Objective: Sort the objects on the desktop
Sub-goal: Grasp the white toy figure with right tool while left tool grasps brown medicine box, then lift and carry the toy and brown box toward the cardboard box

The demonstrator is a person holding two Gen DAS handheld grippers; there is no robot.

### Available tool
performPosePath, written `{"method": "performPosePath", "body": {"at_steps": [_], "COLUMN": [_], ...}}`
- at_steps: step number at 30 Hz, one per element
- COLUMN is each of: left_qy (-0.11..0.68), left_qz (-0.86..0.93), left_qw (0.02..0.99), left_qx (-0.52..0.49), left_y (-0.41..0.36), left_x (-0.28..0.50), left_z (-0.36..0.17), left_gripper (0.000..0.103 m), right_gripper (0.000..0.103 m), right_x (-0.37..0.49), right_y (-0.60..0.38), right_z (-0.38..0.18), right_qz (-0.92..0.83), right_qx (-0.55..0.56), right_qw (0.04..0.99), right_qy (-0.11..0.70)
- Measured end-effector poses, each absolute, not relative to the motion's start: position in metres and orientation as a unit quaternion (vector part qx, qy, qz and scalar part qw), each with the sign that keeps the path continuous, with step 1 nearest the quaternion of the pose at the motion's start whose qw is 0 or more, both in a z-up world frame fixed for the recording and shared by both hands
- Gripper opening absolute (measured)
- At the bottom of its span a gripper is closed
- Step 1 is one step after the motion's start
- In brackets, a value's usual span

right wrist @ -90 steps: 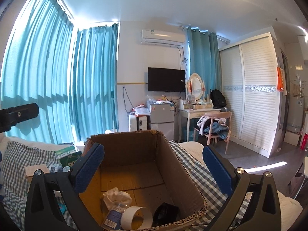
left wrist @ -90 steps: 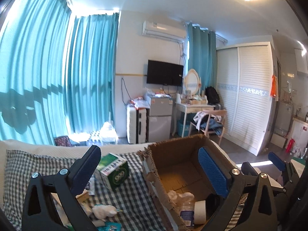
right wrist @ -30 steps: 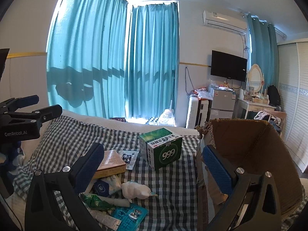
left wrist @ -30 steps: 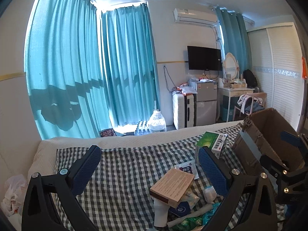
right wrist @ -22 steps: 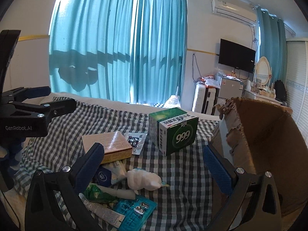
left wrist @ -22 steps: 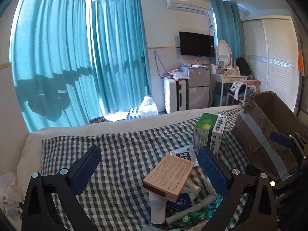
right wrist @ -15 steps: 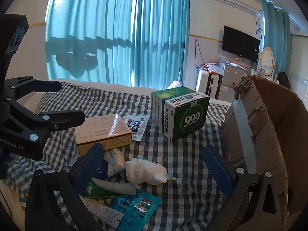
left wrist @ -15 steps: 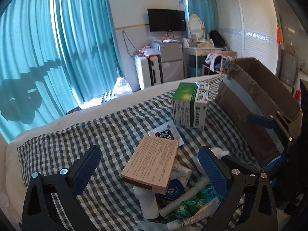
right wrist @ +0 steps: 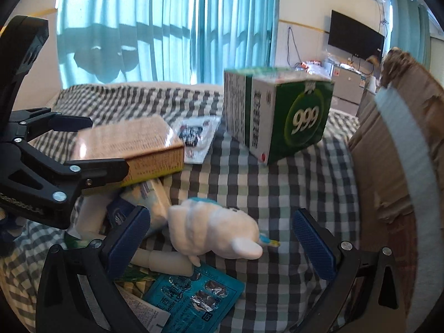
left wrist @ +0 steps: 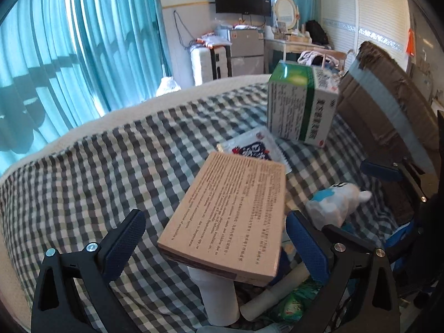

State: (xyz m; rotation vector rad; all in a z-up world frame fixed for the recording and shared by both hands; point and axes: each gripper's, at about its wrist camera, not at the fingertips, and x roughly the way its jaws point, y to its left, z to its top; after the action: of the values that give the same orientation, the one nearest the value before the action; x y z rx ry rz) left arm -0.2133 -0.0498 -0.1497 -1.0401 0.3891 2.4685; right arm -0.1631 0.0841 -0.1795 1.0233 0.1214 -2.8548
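A pile of small items lies on a checked cloth (left wrist: 111, 172). My left gripper (left wrist: 215, 247) is open, with a flat tan box (left wrist: 230, 213) lying between its fingers, propped on a white tube (left wrist: 219, 299). My right gripper (right wrist: 222, 241) is open too, and a white soft toy (right wrist: 213, 227) sits between its blue pads (right wrist: 313, 244). A green and white "999" box (right wrist: 280, 116) stands upright behind. In the right wrist view the left gripper (right wrist: 106, 145) straddles the tan box (right wrist: 130, 147). Whether either gripper touches its item I cannot tell.
An open cardboard box (right wrist: 388, 152) stands at the right of the cloth, close to the right gripper. A printed sachet (left wrist: 255, 147) lies behind the tan box. A blue blister pack (right wrist: 194, 299) and other tubes and packets lie underneath. The cloth's left side shows bare checks.
Both grippers have swung left from the cardboard box, then tilted down and closed in on the pile. The tan box and white toy now lie between the open fingers.
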Motion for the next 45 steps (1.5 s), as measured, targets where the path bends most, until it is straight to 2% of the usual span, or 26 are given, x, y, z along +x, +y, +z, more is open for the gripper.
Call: {"method": "performPosePath", "body": {"at_steps": [2, 3, 4, 5, 6, 7, 8, 9, 15, 22, 30, 45], "left_qy": [0.140, 0.136, 0.127, 0.120, 0.119, 0.124, 0.130, 0.133, 0.129, 0.104, 0.070, 0.025], "left_qz": [0.886, 0.884, 0.882, 0.880, 0.882, 0.882, 0.882, 0.883, 0.891, 0.909, 0.923, 0.963], "left_qw": [0.214, 0.216, 0.224, 0.230, 0.227, 0.225, 0.225, 0.224, 0.211, 0.199, 0.190, 0.151], "left_qx": [-0.387, -0.391, -0.395, -0.397, -0.396, -0.395, -0.393, -0.391, -0.382, -0.350, -0.327, -0.223], "left_y": [-0.048, -0.048, -0.047, -0.047, -0.046, -0.045, -0.043, -0.041, -0.036, -0.039, -0.050, -0.064], "left_x": [-0.216, -0.217, -0.217, -0.217, -0.215, -0.214, -0.212, -0.209, -0.196, -0.177, -0.161, -0.095], "left_z": [-0.158, -0.160, -0.161, -0.162, -0.162, -0.162, -0.162, -0.161, -0.153, -0.133, -0.115, -0.053], "left_gripper": [0.102, 0.098, 0.087, 0.084, 0.084, 0.084, 0.083, 0.083, 0.083, 0.078, 0.078, 0.078], "right_gripper": [0.103, 0.103, 0.103, 0.102, 0.096, 0.079, 0.069, 0.066, 0.066, 0.066, 0.066, 0.066], "right_x": [-0.166, -0.166, -0.166, -0.166, -0.165, -0.165, -0.164, -0.163, -0.152, -0.131, -0.105, -0.041], "right_y": [0.088, 0.089, 0.091, 0.093, 0.096, 0.098, 0.099, 0.099, 0.104, 0.113, 0.110, 0.107], "right_z": [-0.187, -0.189, -0.190, -0.191, -0.191, -0.192, -0.192, -0.192, -0.187, -0.158, -0.123, -0.061], "right_qz": [-0.935, -0.935, -0.934, -0.934, -0.935, -0.934, -0.932, -0.931, -0.936, -0.948, -0.959, -0.979], "right_qx": [0.349, 0.350, 0.351, 0.351, 0.350, 0.352, 0.355, 0.358, 0.345, 0.313, 0.277, 0.190], "right_qw": [0.051, 0.052, 0.053, 0.053, 0.057, 0.062, 0.071, 0.071, 0.065, 0.053, 0.044, 0.046], "right_qy": [0.038, 0.035, 0.033, 0.031, 0.028, 0.027, 0.027, 0.031, 0.033, 0.029, 0.038, 0.050]}}
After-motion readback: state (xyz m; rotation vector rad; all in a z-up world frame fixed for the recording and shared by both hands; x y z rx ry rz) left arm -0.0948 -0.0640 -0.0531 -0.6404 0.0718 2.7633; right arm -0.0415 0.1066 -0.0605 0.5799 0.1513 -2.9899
